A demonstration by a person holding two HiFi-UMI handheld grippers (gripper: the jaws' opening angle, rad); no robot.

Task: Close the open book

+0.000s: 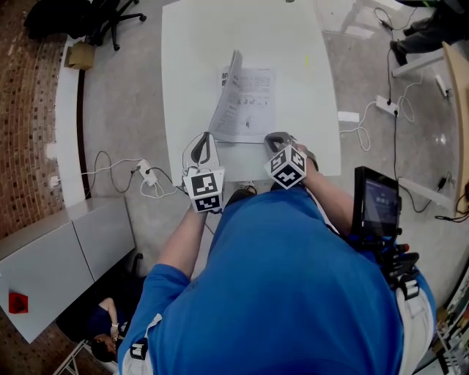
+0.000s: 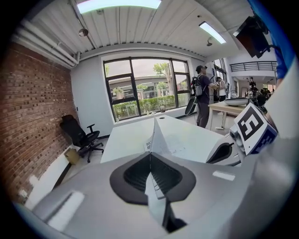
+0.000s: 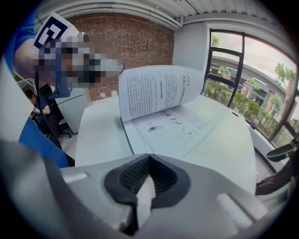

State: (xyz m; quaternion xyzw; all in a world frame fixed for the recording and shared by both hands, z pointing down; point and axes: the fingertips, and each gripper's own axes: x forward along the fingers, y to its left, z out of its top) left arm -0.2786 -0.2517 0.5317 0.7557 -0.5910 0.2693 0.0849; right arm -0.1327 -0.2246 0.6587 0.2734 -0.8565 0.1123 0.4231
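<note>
White table [image 1: 293, 44]: book [image 1: 253, 106] lies open toward the near edge, right pages flat. Left leaf [image 1: 234, 69] stands almost upright, so it likely just needs a push to the right to drop shut. Left gripper [image 1: 204, 143] sits just near-left of the book's near-left corner, jaws fully together and empty, probably meant as a blunt pusher. Right gripper [image 1: 276, 138] is at the book's near edge, jaws also together, holding nothing. Can't tell whether it touches paper.

Brick wall [image 2: 37, 102] along one side. Large windows [image 2: 145, 86], daylight. Ceiling light panels [image 2: 119, 3] on. Black office chair [image 2: 81, 135], white table [image 1: 198, 44], grey floor [image 1: 124, 110].
</note>
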